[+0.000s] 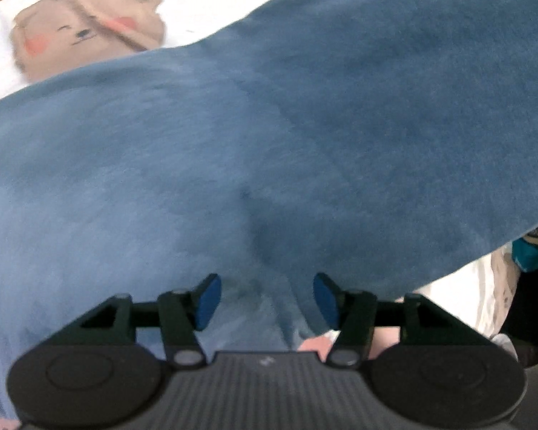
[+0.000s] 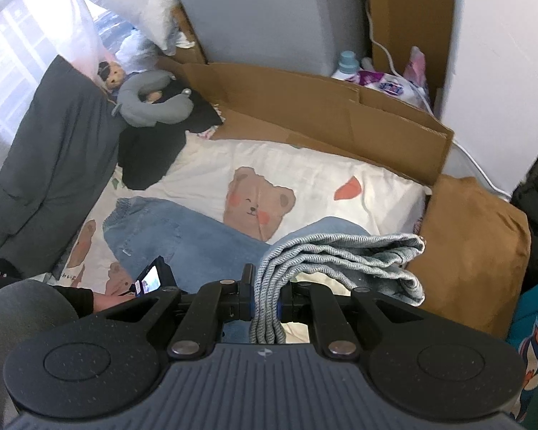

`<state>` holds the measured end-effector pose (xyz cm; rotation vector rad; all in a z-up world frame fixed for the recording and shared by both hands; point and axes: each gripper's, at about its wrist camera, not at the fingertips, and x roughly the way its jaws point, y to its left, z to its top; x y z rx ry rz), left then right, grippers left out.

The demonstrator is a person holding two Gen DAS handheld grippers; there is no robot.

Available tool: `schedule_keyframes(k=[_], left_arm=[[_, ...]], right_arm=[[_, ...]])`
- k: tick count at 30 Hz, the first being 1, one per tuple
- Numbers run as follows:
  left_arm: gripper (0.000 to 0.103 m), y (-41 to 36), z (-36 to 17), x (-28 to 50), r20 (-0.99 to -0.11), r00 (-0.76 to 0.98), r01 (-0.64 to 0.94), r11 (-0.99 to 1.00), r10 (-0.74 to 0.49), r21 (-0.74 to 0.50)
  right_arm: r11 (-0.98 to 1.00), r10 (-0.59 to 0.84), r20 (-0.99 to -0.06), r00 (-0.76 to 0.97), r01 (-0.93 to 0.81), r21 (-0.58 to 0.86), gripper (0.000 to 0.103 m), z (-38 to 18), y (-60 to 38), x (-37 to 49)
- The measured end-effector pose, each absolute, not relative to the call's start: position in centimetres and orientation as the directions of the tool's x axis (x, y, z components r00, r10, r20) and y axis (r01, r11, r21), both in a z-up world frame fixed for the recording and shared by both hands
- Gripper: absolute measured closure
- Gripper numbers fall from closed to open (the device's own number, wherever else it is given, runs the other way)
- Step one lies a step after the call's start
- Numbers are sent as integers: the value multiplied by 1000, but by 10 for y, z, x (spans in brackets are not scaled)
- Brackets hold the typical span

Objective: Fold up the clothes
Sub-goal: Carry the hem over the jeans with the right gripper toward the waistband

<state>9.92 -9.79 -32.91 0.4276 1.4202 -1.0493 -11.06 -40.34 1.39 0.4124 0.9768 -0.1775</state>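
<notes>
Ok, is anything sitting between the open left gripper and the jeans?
Nothing visible. The left gripper is open directly over the jeans, with only blue denim ahead of its pads.

A bed covered with a white sheet printed with brown bears (image 2: pixel 305 182) carries everything. Directly on it lie blue denim jeans (image 2: pixel 168 233) — spread flat — a black garment (image 2: pixel 150 150) near a grey neck pillow (image 2: pixel 150 107), and flattened brown cardboard (image 2: pixel 322 114) along the far edge.

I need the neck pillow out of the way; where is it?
Right wrist view, upper left: the grey neck pillow lies on black clothing, beside a small teddy.
</notes>
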Motion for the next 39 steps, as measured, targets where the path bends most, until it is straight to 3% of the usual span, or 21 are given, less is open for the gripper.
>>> schedule_keyframes(k=[15, 17, 22, 28, 39], left_arm=[[40, -46, -329, 150, -935, 24, 653, 714, -353, -253], [33, -34, -324, 152, -933, 57, 635, 734, -356, -241], [31, -3, -314, 163, -922, 135, 581, 783, -362, -222], [28, 51, -280, 160, -900, 194, 514, 822, -390, -246], [28, 72, -277, 156, -897, 223, 449, 857, -383, -254]], right_arm=[[951, 116, -831, 545, 181, 251, 93, 35, -356, -30], [955, 125, -833, 538, 163, 249, 93, 37, -347, -17], [962, 148, -850, 506, 126, 242, 93, 37, -323, 22], [967, 182, -865, 468, 74, 244, 93, 26, -292, 60], [952, 255, -866, 429, 46, 303, 93, -14, -258, 111]])
